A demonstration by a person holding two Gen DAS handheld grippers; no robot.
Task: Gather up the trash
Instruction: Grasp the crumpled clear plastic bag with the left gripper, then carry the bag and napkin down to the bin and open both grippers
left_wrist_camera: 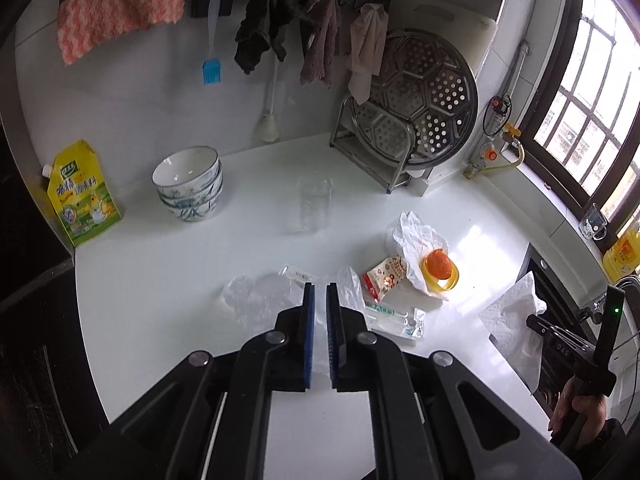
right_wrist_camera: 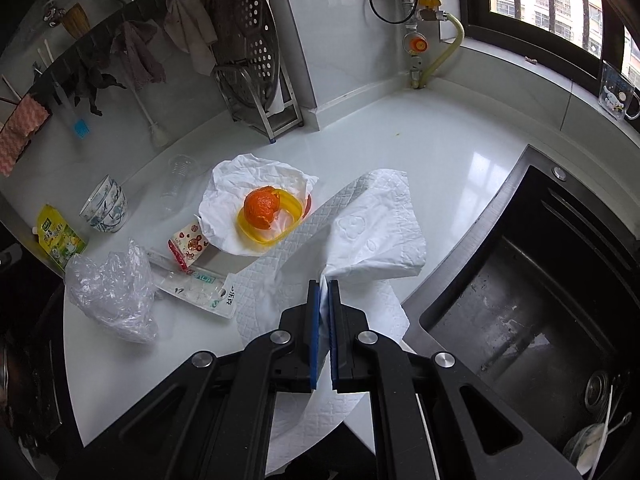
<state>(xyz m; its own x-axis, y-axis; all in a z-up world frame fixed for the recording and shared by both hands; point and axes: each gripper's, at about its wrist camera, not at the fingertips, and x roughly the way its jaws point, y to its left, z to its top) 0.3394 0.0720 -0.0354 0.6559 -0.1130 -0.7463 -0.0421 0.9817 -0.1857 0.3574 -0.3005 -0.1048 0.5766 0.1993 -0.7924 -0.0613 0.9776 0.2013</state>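
Note:
My right gripper [right_wrist_camera: 325, 280] is shut on a white paper towel [right_wrist_camera: 372, 232], which hangs from the pads above the counter. In the left wrist view that gripper [left_wrist_camera: 538, 322] shows at the right edge with the towel [left_wrist_camera: 512, 320]. My left gripper [left_wrist_camera: 320, 286] stands with a narrow gap between its blue pads, just above a crumpled clear plastic bag [left_wrist_camera: 256, 300] that lies on the counter. Nothing is pressed between them. Beside the bag lie a red snack wrapper [left_wrist_camera: 386, 276], a flat clear packet [left_wrist_camera: 396, 318] and an orange peel [left_wrist_camera: 438, 264] in a yellow ring on crumpled paper [left_wrist_camera: 412, 236].
A stack of bowls [left_wrist_camera: 190, 184], a yellow pouch [left_wrist_camera: 80, 196] and a clear plastic cup [left_wrist_camera: 314, 204] lying on its side stand farther back on the white counter [left_wrist_camera: 168, 280]. A steamer tray on a rack [left_wrist_camera: 416, 108] fills the corner. The dark sink [right_wrist_camera: 532, 300] lies to the right.

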